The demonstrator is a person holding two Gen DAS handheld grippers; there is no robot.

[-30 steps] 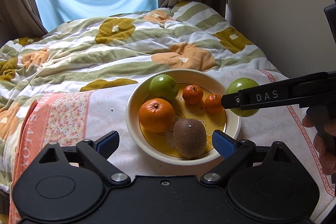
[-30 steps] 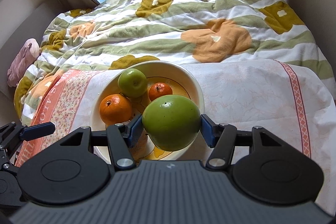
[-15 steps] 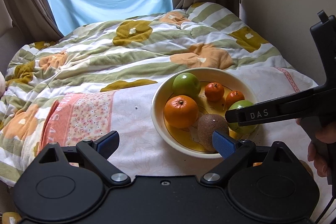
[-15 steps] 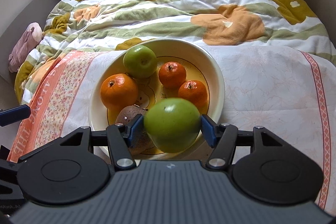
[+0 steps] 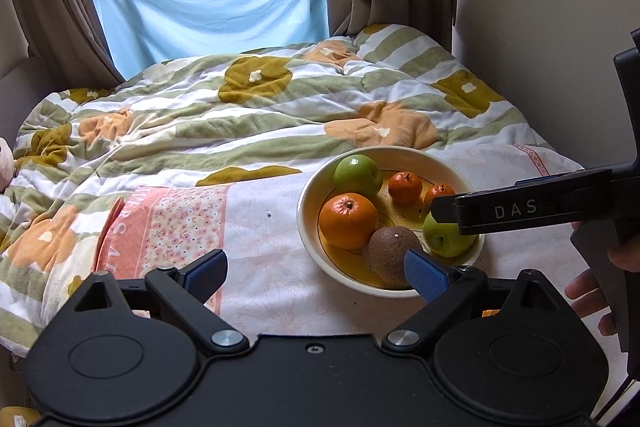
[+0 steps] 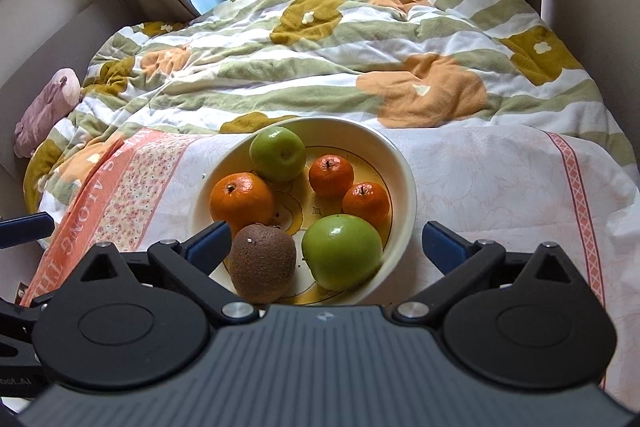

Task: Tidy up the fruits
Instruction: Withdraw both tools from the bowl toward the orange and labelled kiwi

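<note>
A cream bowl point(image 6: 404, 183) with a yellow inside sits on a pale cloth on the bed. It holds a near green apple point(image 6: 342, 251), a far green apple point(image 6: 278, 155), a large orange point(image 6: 242, 198), two small mandarins point(image 6: 331, 175) point(image 6: 366, 202) and a brown kiwi point(image 6: 263, 261). My right gripper point(image 6: 326, 241) is open above the bowl's near rim, jaws wide on either side of the kiwi and near apple, touching neither. My left gripper point(image 5: 316, 269) is open and empty, left of the bowl point(image 5: 310, 205). The near apple point(image 5: 446, 239) shows there under the right gripper's finger.
A rumpled floral duvet point(image 6: 320, 59) covers the bed behind the bowl. A pink-patterned cloth point(image 5: 176, 223) lies left of the bowl. A wall stands close on the right point(image 5: 540, 27), curtains and window at the back. A pink soft toy point(image 6: 48, 107) lies at the bed's left edge.
My right gripper opened and released the green apple, which now rests in the bowl's near right side. Both grippers pulled back and up a little.
</note>
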